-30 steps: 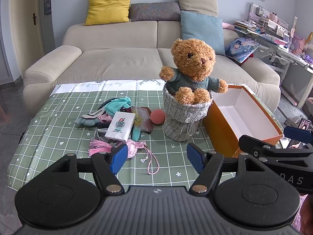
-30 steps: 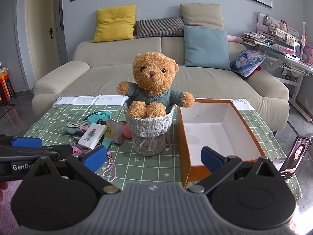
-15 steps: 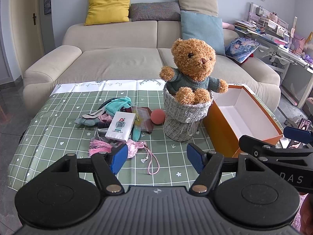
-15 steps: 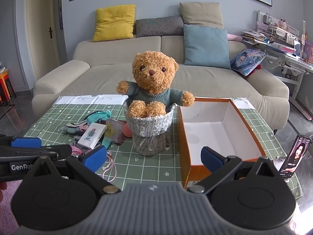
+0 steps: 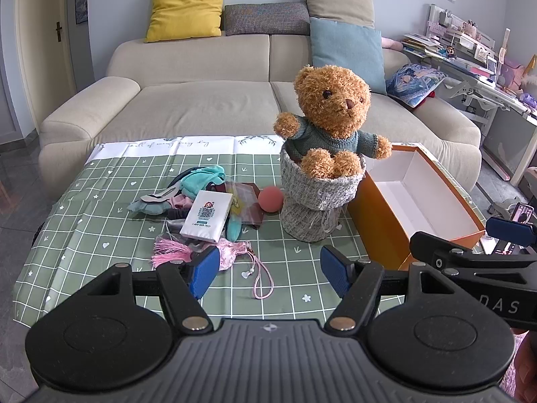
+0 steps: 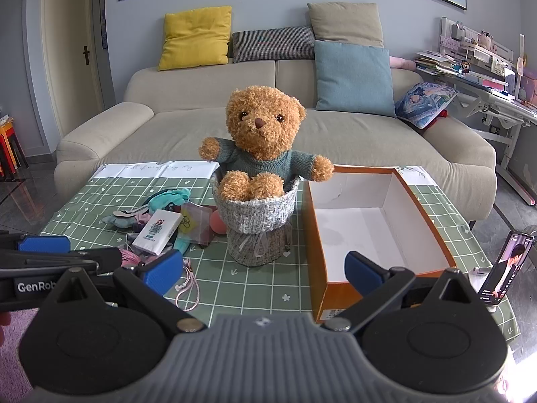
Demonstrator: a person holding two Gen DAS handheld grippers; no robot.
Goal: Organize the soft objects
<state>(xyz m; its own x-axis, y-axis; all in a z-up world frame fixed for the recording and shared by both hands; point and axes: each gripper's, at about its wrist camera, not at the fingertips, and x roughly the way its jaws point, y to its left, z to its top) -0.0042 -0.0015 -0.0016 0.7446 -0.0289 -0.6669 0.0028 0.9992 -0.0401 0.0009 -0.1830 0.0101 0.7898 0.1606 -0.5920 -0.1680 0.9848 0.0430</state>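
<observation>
A brown teddy bear (image 5: 332, 107) in a teal sweater sits upright in a grey woven basket (image 5: 315, 201); both show in the right wrist view, bear (image 6: 261, 134) and basket (image 6: 256, 215). Left of the basket lie teal and pink cloth items (image 5: 201, 178), a white card box (image 5: 207, 215), a pink tassel pouch (image 5: 228, 252) and a coral ball (image 5: 270, 198). An open orange box (image 5: 379, 225) with a white, empty inside (image 6: 369, 228) stands right of the basket. My left gripper (image 5: 268, 270) is open above the table's near edge. My right gripper (image 6: 263, 273) is open, in front of the basket and box.
The table carries a green checked cloth (image 5: 100, 221). A beige sofa (image 6: 188, 117) with several cushions stands behind it. A phone (image 6: 506, 268) leans upright at the table's right front corner. A cluttered desk (image 6: 486, 77) is at the far right.
The right wrist view has drifted slightly nearer to the table. The left gripper and all objects have stayed in place.
</observation>
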